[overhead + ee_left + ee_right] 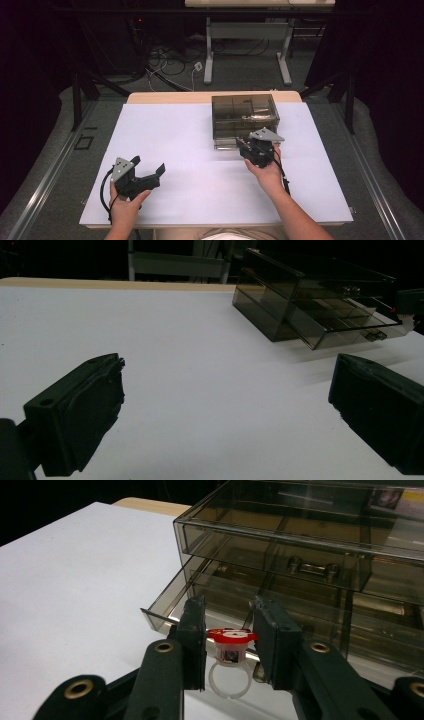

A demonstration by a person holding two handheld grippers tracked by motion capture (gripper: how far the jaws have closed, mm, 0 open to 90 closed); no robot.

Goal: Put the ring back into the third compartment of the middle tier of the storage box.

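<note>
A red-topped toy ring (230,652) is clamped between the right gripper (229,630) jaws, just before the opened bottom drawer (210,605).

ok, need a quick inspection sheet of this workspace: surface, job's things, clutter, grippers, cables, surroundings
Surface: white table top, wood edge at the far side.
Job's things: smoky clear drawer box, lower drawer pulled out; red-topped toy ring in front of it.
Clutter: nothing seen.
Grippers: right gripper shut on the ring; left gripper open, holding nothing, apart from the box.
Cables: black cable trails from left gripper; loose wires on the floor beyond.
Surroundings: dark curtains, table legs behind.
</note>
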